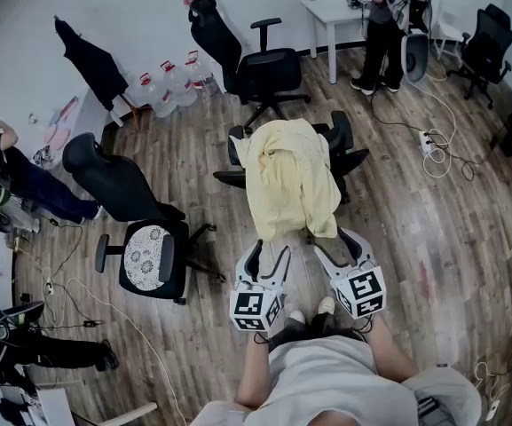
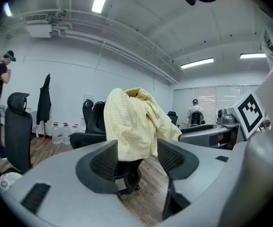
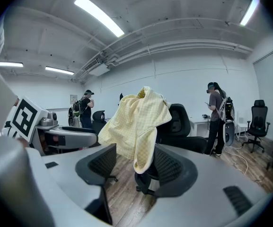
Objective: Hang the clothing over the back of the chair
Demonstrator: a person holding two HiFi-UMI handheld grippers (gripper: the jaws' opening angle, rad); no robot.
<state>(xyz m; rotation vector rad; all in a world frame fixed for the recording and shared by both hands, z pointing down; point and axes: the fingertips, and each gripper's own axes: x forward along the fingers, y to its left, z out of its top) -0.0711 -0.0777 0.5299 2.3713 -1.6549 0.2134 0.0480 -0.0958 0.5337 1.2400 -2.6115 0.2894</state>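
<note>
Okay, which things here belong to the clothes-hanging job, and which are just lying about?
Job: yellow garment, draped over the chair; left gripper and right gripper, both open and empty.

Lying about: patterned-cushion chair, far chair, water bottles, white table, dark coat, power strip.

Room tally, seen from above

One yellow garment (image 1: 287, 180); two grippers, the left gripper (image 1: 270, 254) and right gripper (image 1: 329, 240); four office chairs: draped chair (image 1: 346, 142) at centre, far chair (image 1: 260, 65) at 12 o'clock, left chair (image 1: 122, 189) at 9, corner chair (image 1: 491, 34) at 2; three bystanders: standing person (image 1: 382, 20) at 1 o'clock, second person (image 1: 16, 180) at 9, third person (image 1: 60, 351) at 8; one white table (image 1: 329, 9).
</note>
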